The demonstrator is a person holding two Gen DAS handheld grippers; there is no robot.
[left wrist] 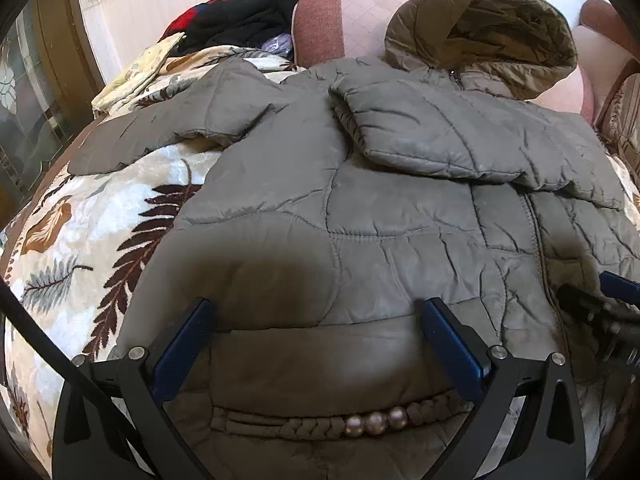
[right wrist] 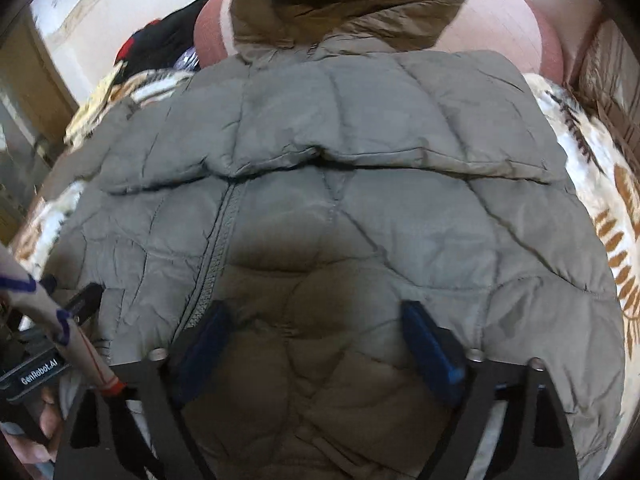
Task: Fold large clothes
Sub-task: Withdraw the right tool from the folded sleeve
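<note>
Jacket (left wrist: 400, 220) — a grey-brown quilted one with a hood (left wrist: 488, 36) — lies front-up on a leaf-patterned blanket (left wrist: 80, 232), one sleeve (left wrist: 460, 136) folded across its chest, the hood resting against a pink cushion (left wrist: 360, 16). The left gripper (left wrist: 316, 316) hovers over the hem with jaws wide, nothing between its pads. The right gripper (right wrist: 316, 320) is likewise spread wide just above the lower front, beside the zip (right wrist: 220, 240).

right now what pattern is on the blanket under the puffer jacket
Cream plush blanket with brown and grey leaf prints, clearest in the left wrist view.
</note>
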